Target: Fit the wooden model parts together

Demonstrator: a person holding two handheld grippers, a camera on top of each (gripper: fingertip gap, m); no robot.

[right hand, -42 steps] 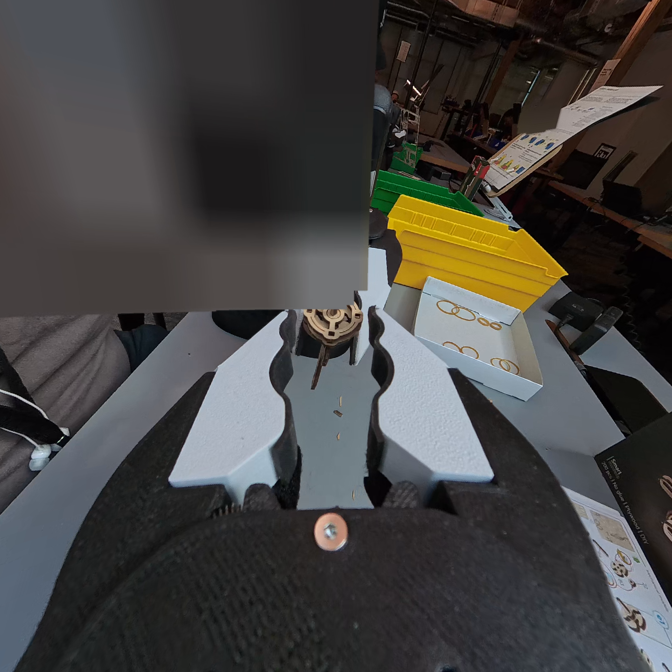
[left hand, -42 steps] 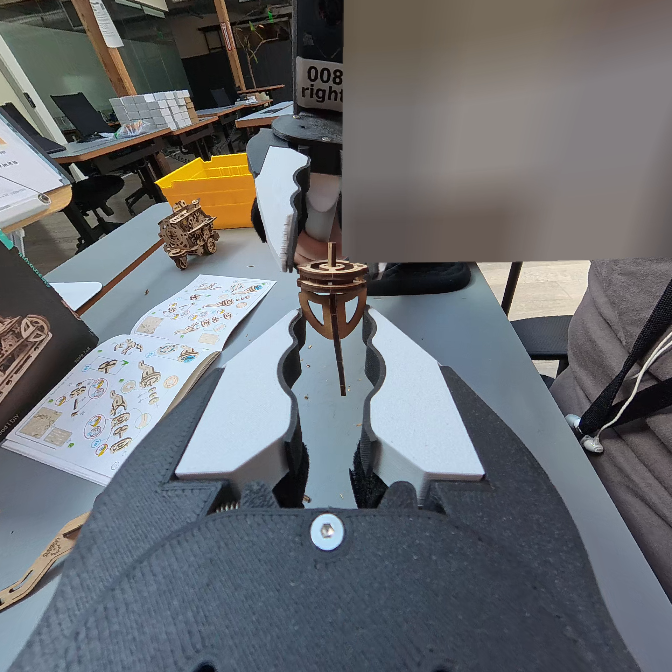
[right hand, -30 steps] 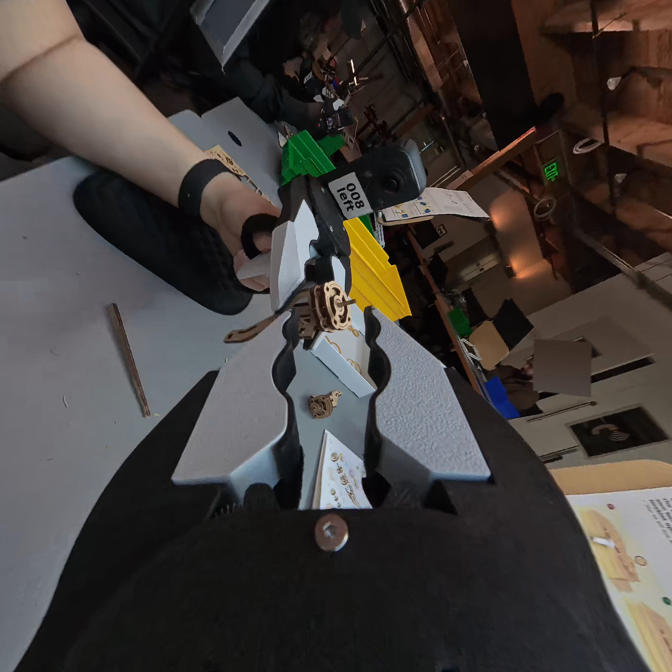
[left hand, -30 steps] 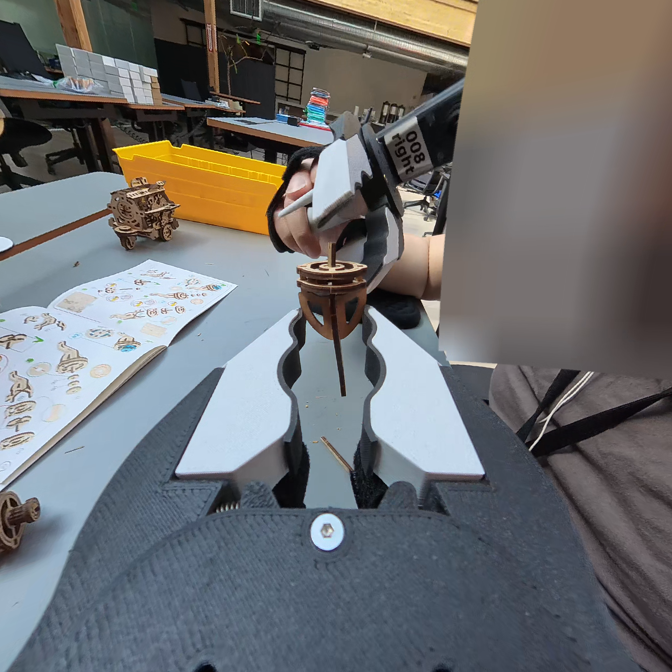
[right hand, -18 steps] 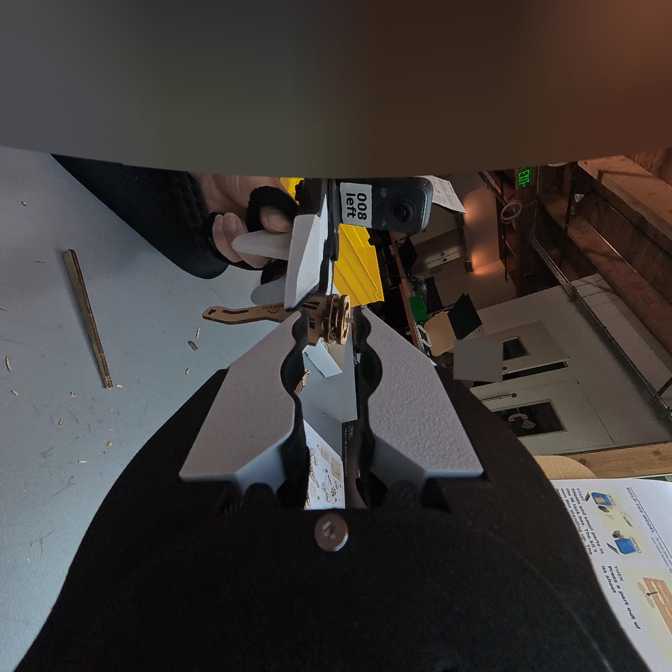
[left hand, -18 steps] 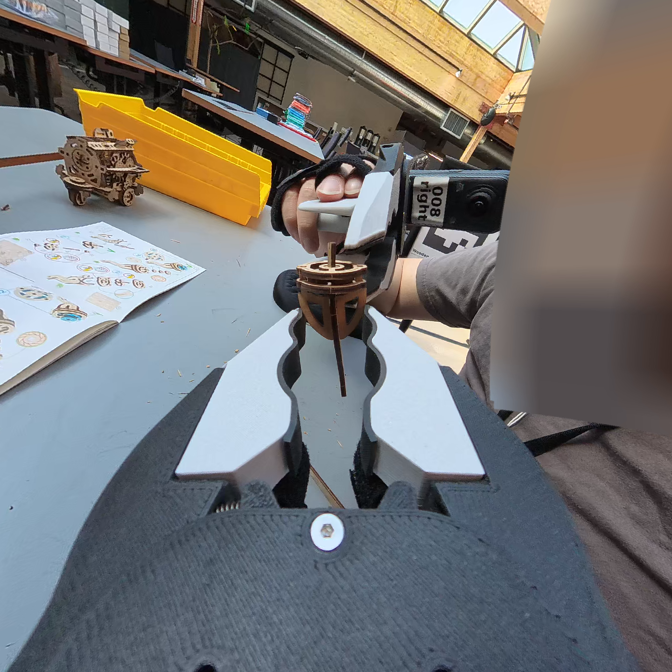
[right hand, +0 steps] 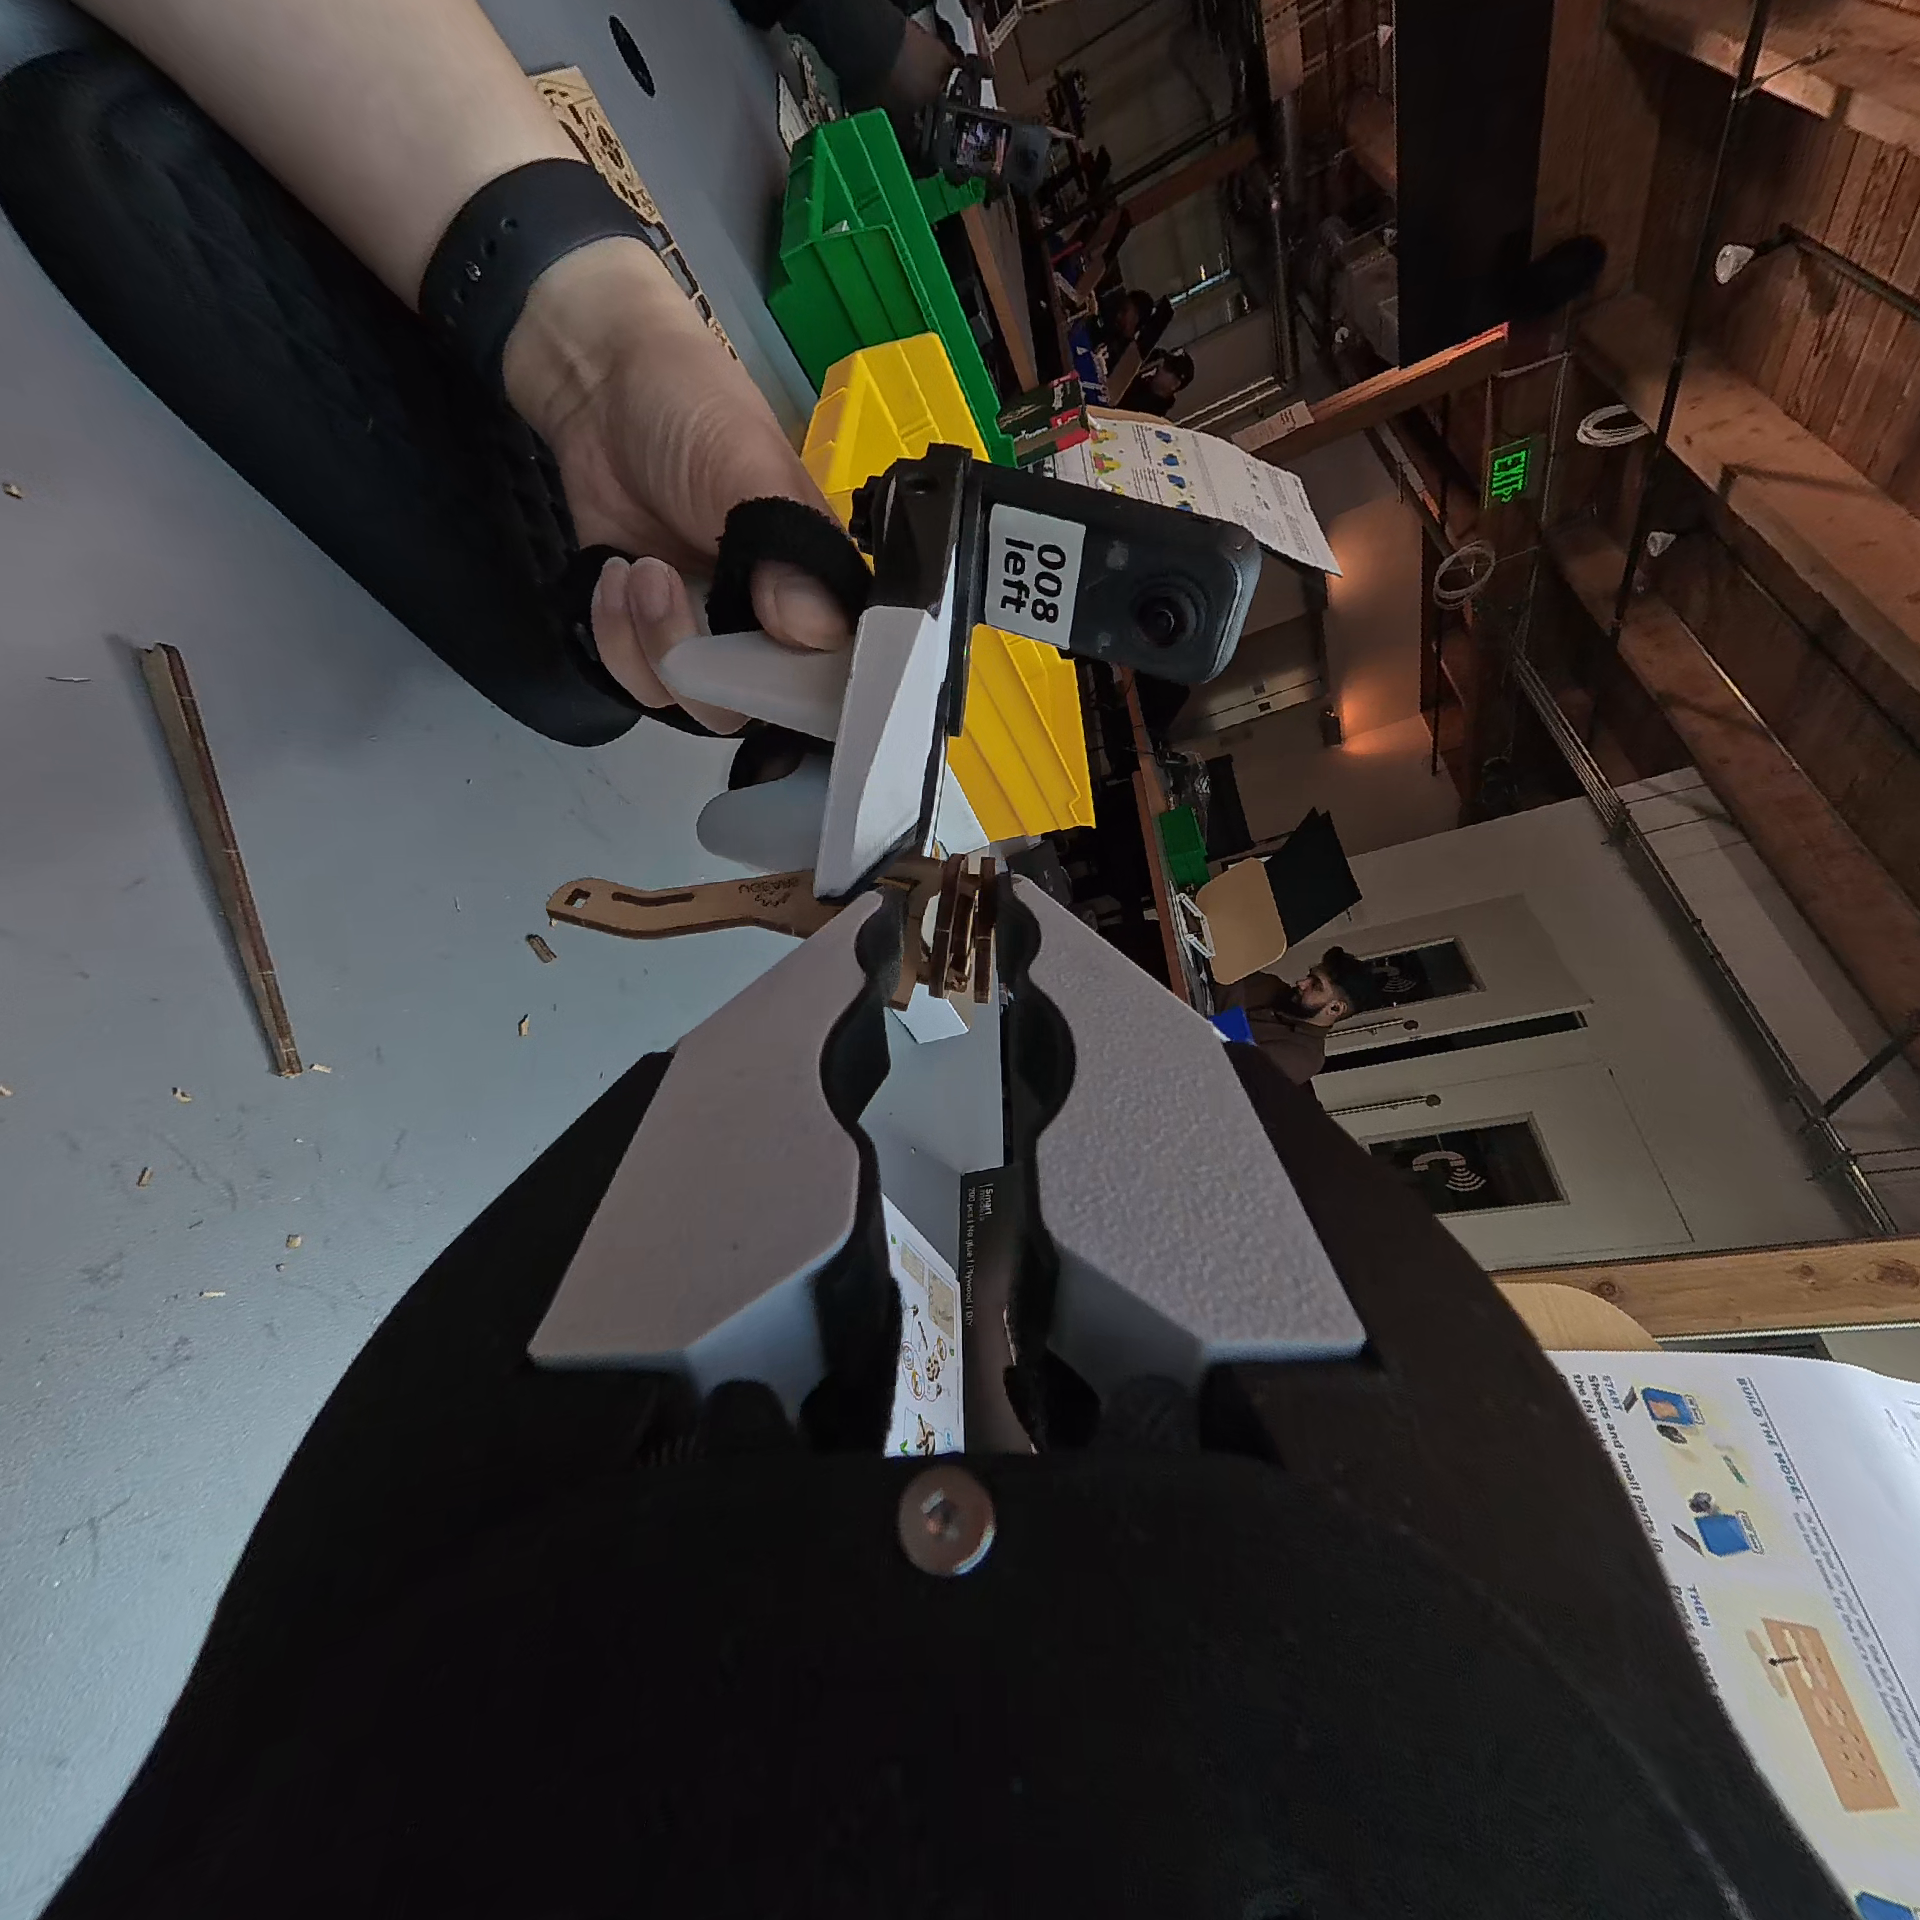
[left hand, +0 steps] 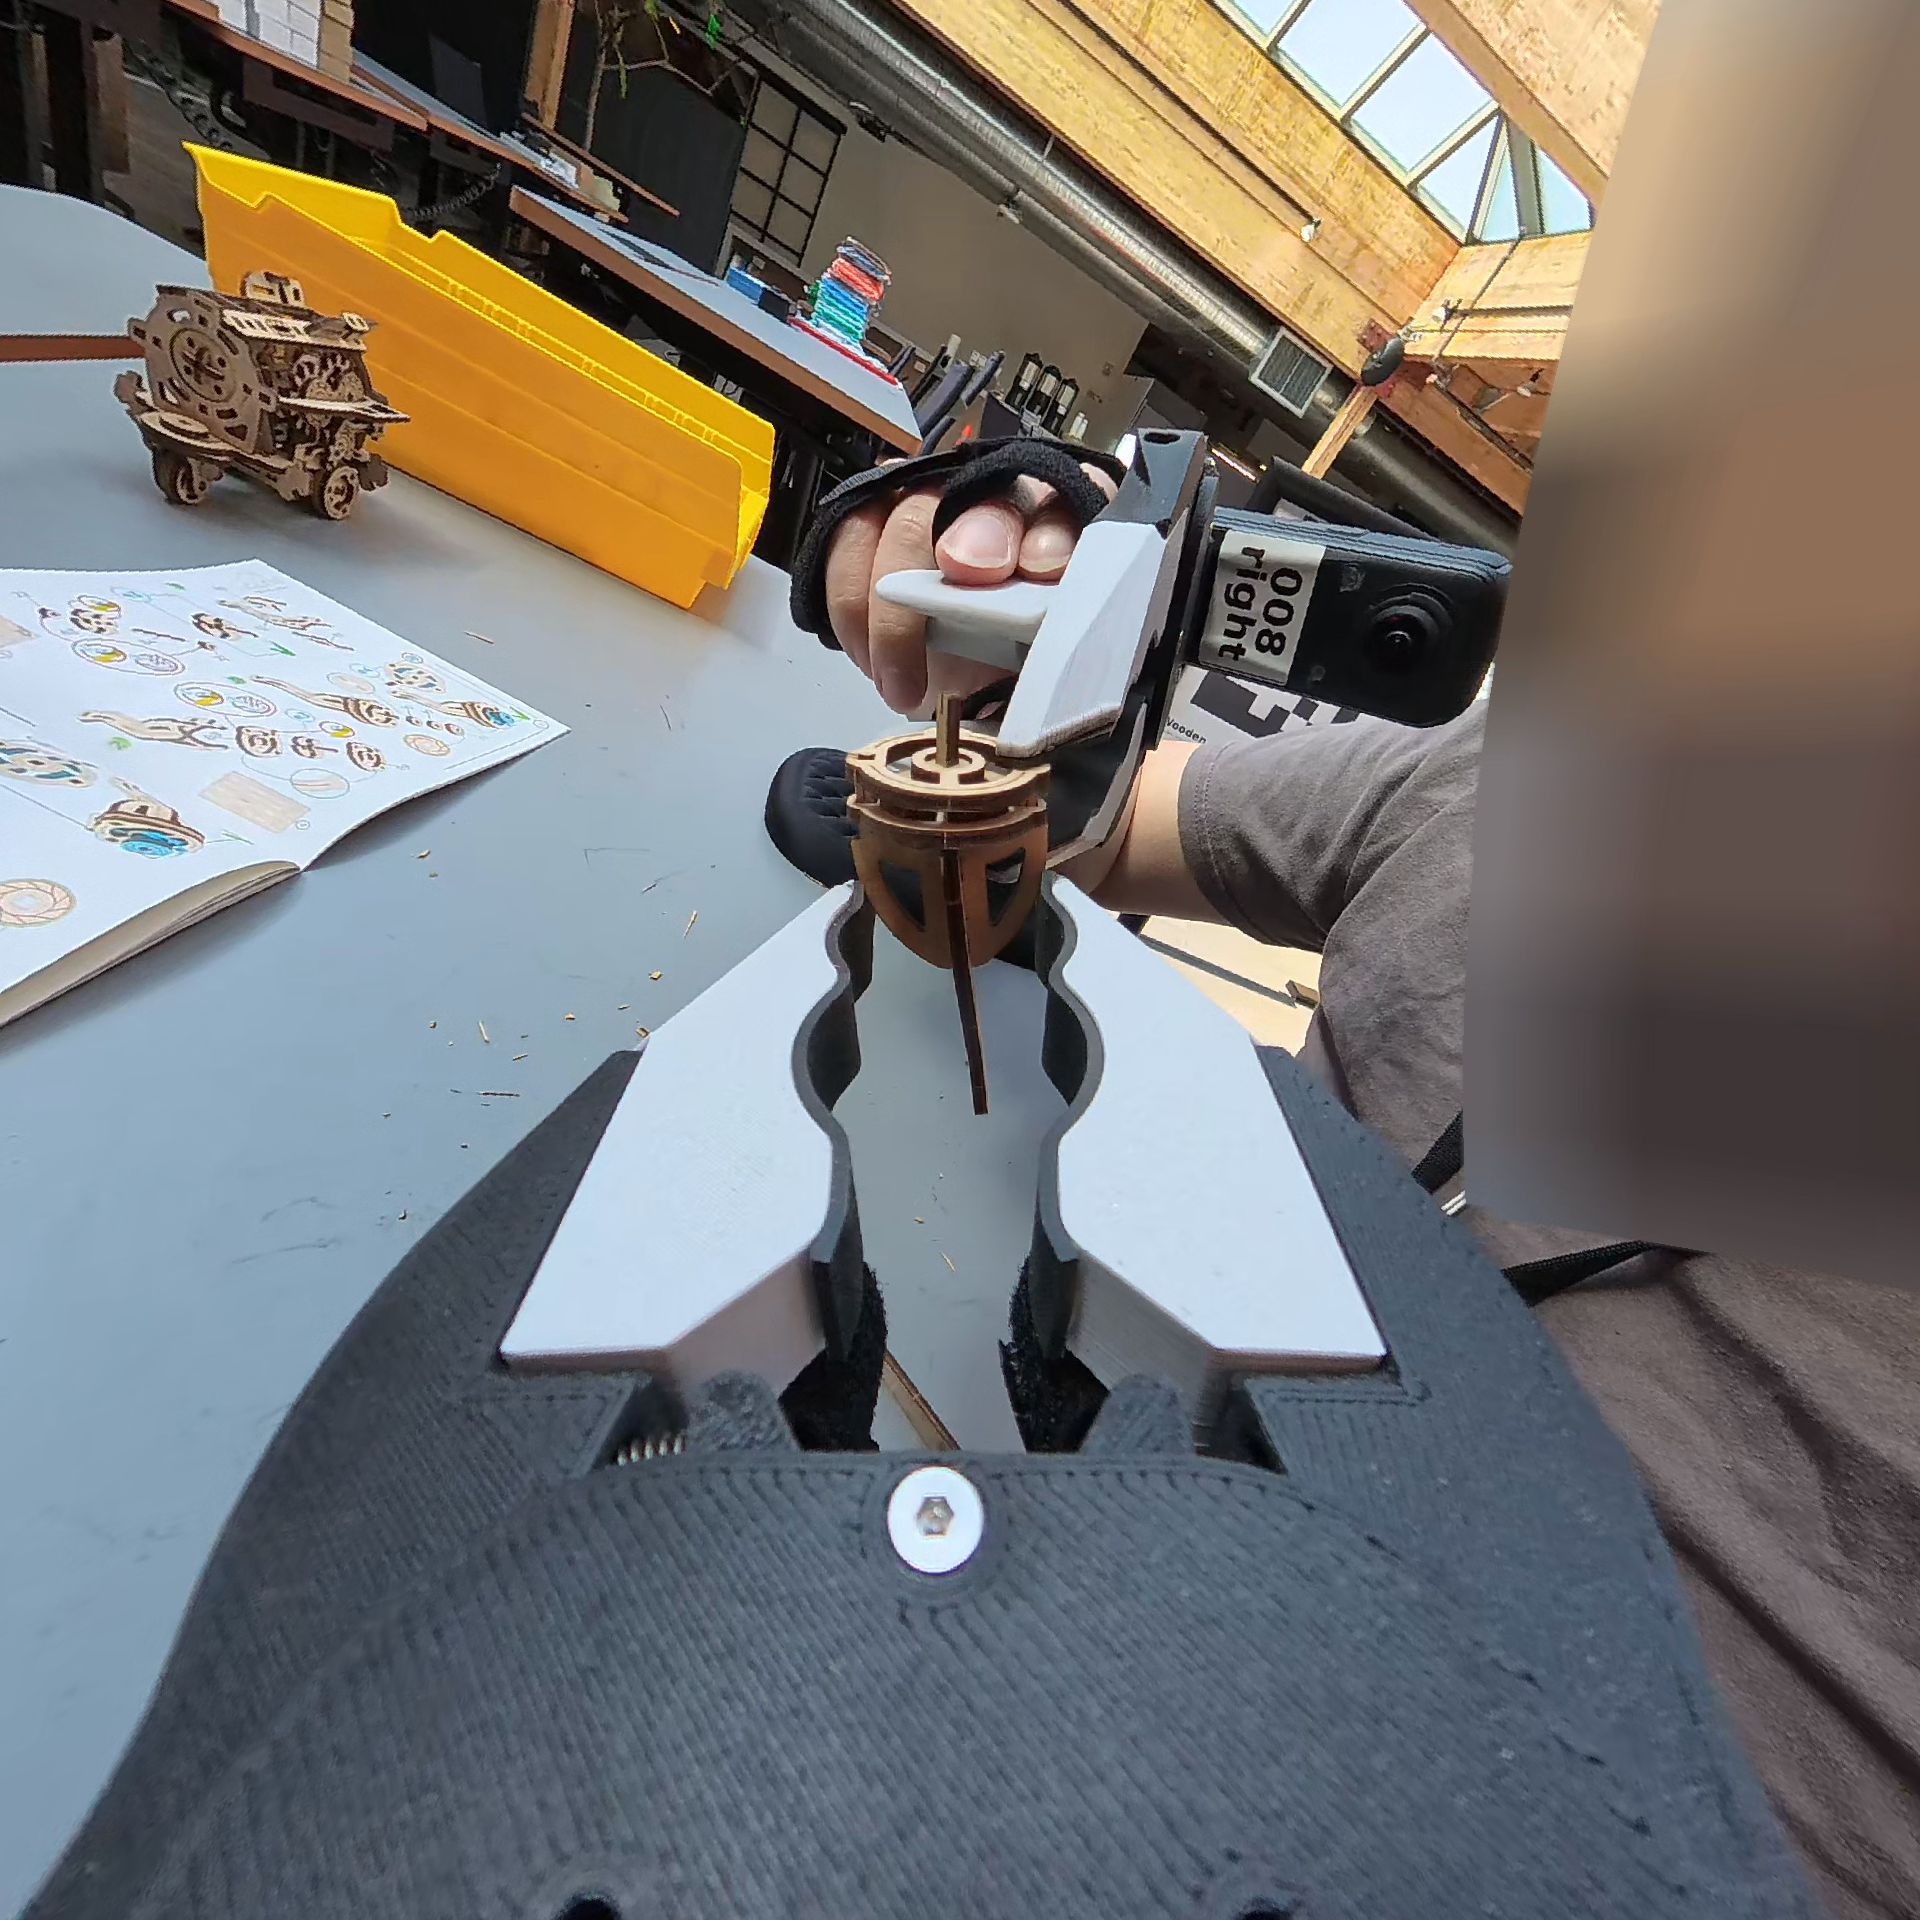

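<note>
The left tool pinches the half-built wooden model, the right tool squeezes its discs; loose parts remain.

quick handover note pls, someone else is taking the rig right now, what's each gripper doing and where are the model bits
Left gripper: shut on the small round wooden sub-assembly, thin stick pointing down, above the grey table.
Right gripper: tips closed around that sub-assembly's disc end, pressing.
Loose on the table: flat wooden lever piece and long wooden strip.
Finished wooden cart model stands beside the yellow bin; open instruction booklet nearby.
Done: the sub-assembly's discs stacked on its peg. Left: seat it fully, add the loose pieces.
</note>
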